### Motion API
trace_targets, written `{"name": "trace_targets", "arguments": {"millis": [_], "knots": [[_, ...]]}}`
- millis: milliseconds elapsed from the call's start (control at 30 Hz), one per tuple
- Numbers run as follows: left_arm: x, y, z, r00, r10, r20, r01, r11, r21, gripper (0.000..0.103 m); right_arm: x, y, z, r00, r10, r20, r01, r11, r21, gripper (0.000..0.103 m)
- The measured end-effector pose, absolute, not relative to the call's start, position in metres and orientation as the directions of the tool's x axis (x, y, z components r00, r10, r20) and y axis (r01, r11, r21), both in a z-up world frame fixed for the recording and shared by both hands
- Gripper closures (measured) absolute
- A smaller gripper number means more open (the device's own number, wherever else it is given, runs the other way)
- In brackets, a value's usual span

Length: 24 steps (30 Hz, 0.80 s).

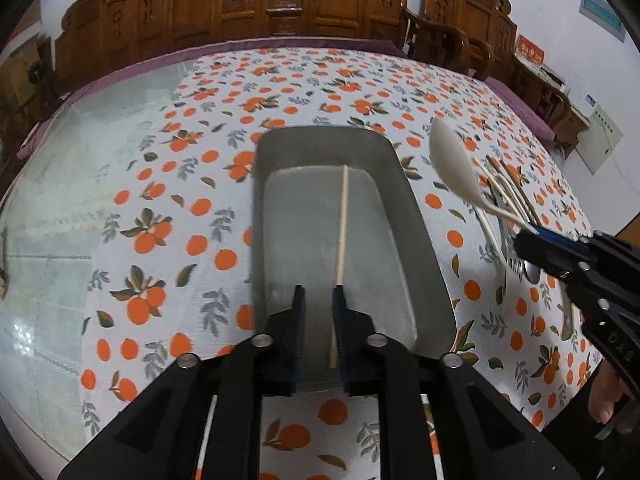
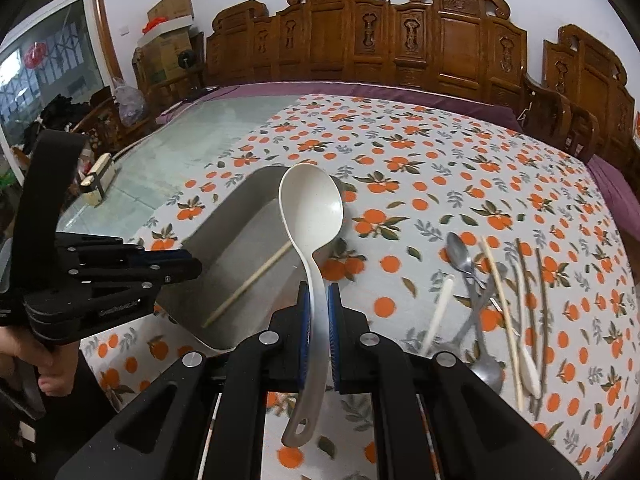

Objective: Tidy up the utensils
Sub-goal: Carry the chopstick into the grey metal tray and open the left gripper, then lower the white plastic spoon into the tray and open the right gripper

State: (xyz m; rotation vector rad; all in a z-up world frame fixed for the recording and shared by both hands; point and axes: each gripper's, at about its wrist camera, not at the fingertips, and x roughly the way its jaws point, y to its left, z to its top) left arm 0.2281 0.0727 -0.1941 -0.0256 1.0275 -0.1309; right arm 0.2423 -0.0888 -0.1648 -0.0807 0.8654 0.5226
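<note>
Grey metal, the tray [image 1: 416,248] sits on the orange-patterned tablecloth [image 1: 168,216] and serves as the landmark here. Inside the tray lies a single pale chopstick [image 1: 341,248], running lengthwise along the floor of it, its near end close to the tray's near wall.

The left gripper [image 1: 319,294] hangs over the near end of the tray with its fingers parted and nothing between them; the chopstick lies below, just beside the right-hand finger. In the right wrist view the same left gripper [image 2: 188,266] reaches in at the tray's left side.

The right gripper [image 2: 319,292] is clamped on the handle of a white ladle [image 2: 312,216], lifted clear of the cloth. The ladle's bowl is above the far right corner of the tray, and its looped handle end sticks back out behind the fingers. From the left wrist view the ladle [image 1: 454,162] shows to the right of the tray, raised, with the right gripper [image 1: 524,240] behind it.

To the right of the tray, on the cloth, lies a loose heap of utensils [image 2: 492,304]: metal spoons, a white spoon, pale and dark chopsticks, crossing one another.
</note>
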Motion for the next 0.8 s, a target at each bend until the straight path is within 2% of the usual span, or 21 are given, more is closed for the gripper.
{"name": "trace_targets", "arguments": {"millis": [133,200,367,533,600,800], "knots": [[0.219,0.087,-0.179,0.543,-0.108,-0.833,0.092,0.993,-0.068,0.087,0.248,-0.075,-0.164,0.518,0.429,-0.74,-0.469,0.866,0.174,0.093],[0.215,0.093,-0.173,0.56,-0.097,-0.823,0.09,0.994,-0.056,0.076,0.251,-0.067,-0.165,0.51,0.44,-0.739,-0.463,0.865,0.196,0.093],[0.203,0.108,-0.159,0.6,-0.071,-0.797,0.081,0.996,-0.029,0.069,0.26,-0.048,-0.167,0.494,0.456,-0.74,-0.451,0.862,0.23,0.093],[0.197,0.123,-0.152,0.615,-0.062,-0.786,0.074,0.997,-0.021,0.068,0.276,-0.029,-0.175,0.476,0.457,-0.751,-0.421,0.868,0.261,0.093],[0.195,0.127,-0.15,0.621,-0.056,-0.782,0.068,0.998,-0.017,0.058,0.283,-0.022,-0.179,0.464,0.455,-0.76,-0.407,0.871,0.274,0.093],[0.194,0.14,-0.15,0.623,-0.055,-0.78,0.045,0.998,-0.034,0.057,0.295,-0.001,-0.198,0.437,0.425,-0.793,-0.392,0.883,0.257,0.092]]}}
